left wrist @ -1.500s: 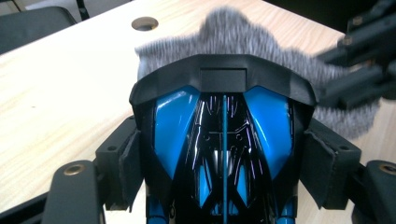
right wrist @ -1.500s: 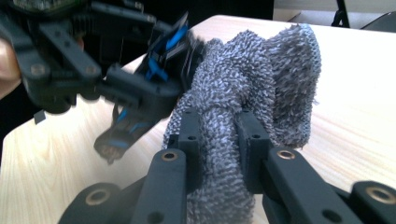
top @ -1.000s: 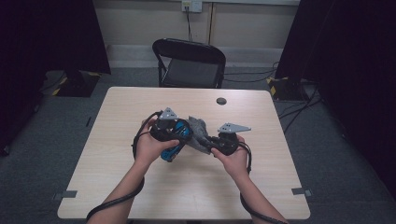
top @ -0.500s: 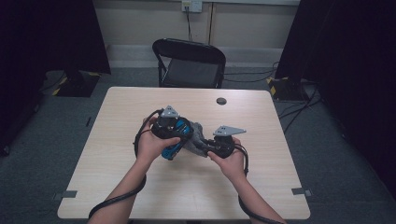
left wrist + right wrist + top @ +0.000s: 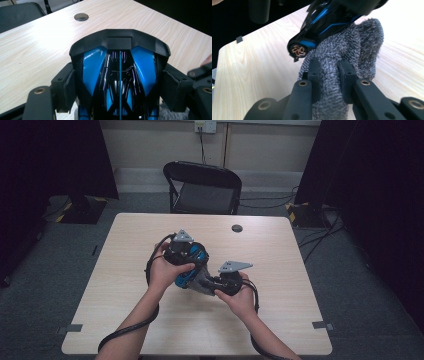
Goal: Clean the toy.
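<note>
In the high view we see the left gripper (image 5: 187, 262) above the middle of the wooden counter (image 5: 125, 270), held by the person's left hand (image 5: 162, 272). Its jaws are closed on a glossy blue and black object (image 5: 192, 265), which looks like a helmet or a shell-shaped toy; we cannot tell exactly what it is. In the left gripper view this blue and black object (image 5: 120, 75) sits between the two black jaws, and both pads press on its sides. It has a black visor-like edge at the top and a thin blue line down the middle. Beyond it we see the light counter (image 5: 37, 45) with a round hole (image 5: 81, 17) in it.

Just to the right of the object, touching it, is a grey cloth (image 5: 202, 282). The right gripper (image 5: 215, 282) holds this cloth, and the person's right hand (image 5: 240, 295) is behind it. In the right gripper view the jaws are almost together and pinch a fold of the fluffy grey cloth (image 5: 347, 52). The upper part of the cloth lies against the underside of the blue and black object (image 5: 324, 22), which is tilted above it.

At the far side of the counter stands a black folding chair (image 5: 202, 187).
</note>
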Available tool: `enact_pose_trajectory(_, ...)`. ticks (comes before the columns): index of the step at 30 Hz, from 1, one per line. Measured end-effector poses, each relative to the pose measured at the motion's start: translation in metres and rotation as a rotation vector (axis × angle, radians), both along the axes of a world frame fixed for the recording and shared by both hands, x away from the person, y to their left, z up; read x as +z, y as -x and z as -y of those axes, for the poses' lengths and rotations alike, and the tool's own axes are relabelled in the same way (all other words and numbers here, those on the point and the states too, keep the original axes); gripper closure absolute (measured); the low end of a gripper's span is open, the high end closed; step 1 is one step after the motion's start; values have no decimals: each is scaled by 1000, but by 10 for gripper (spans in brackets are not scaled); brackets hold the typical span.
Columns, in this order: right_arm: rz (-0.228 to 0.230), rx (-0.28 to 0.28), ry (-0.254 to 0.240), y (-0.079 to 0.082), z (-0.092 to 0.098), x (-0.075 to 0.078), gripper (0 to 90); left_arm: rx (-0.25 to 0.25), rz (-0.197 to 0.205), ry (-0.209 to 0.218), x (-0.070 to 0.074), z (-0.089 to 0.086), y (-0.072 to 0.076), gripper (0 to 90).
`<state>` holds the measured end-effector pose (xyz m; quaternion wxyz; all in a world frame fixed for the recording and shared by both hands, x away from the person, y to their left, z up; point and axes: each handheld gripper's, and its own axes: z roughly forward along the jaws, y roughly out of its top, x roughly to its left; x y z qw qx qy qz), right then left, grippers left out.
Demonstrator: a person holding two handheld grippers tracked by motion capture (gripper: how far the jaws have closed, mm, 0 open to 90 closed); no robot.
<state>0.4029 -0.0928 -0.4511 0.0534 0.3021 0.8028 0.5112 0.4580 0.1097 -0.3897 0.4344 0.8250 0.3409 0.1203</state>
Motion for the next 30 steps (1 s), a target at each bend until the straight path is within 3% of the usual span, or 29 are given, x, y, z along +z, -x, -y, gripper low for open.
enact_pose_trajectory(14,-30,76,3,7,-19,-14,752,21,10,18,10,1,-9,256)
enact_pose_trajectory(21,-23,117,26,11,-21,-14,751,44,23,37,16,-7,-11,256)
enact_pose_trajectory(25,-17,98,36,8,-10,-11,751,51,24,30,19,-17,-10,256)
enact_pose_trajectory(30,-12,33,42,-2,10,-5,751,58,27,29,22,-27,-6,255)
